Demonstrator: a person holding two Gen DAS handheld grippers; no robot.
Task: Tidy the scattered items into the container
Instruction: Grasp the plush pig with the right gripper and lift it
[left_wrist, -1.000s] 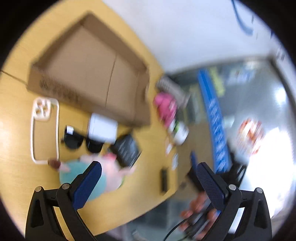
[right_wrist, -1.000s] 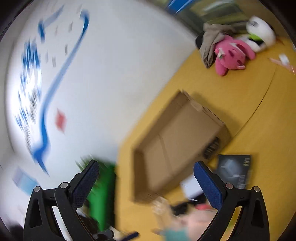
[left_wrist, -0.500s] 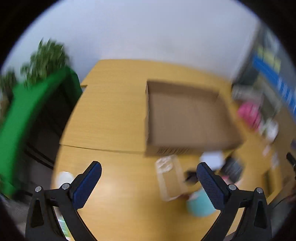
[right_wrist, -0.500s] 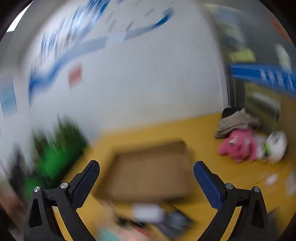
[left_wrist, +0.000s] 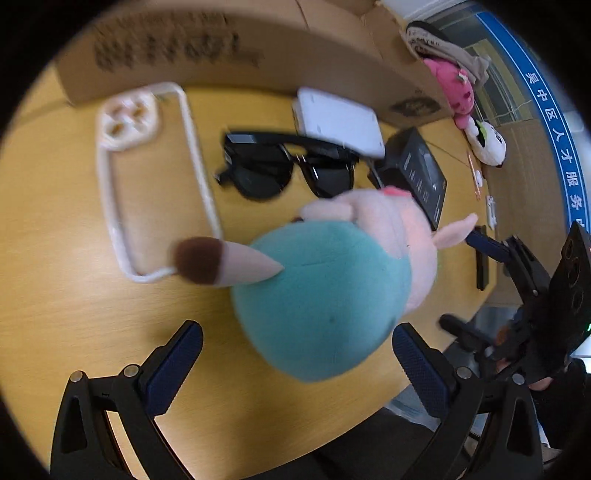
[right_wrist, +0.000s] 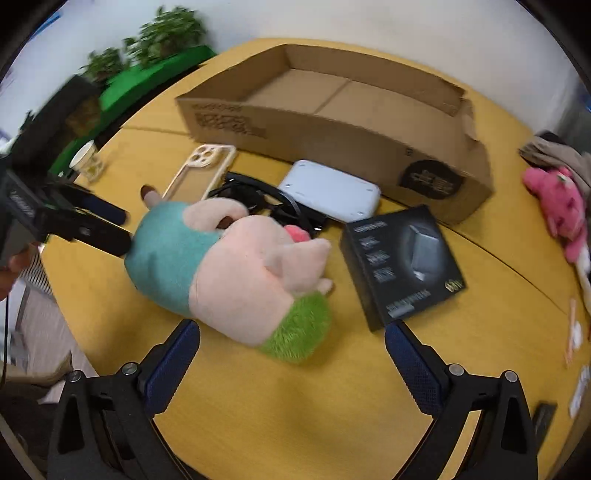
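Both the left tool (left_wrist: 297, 363) and right tool (right_wrist: 291, 356) gape wide and empty, each just short of the teal-and-pink plush toy (right_wrist: 229, 271) lying on the yellow wooden table (right_wrist: 295, 406).

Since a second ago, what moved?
Both grippers swung down from the wall toward the plush toy: left gripper and right gripper now sit close over it, fingers open, holding nothing. Box, sunglasses, phone case stayed put.
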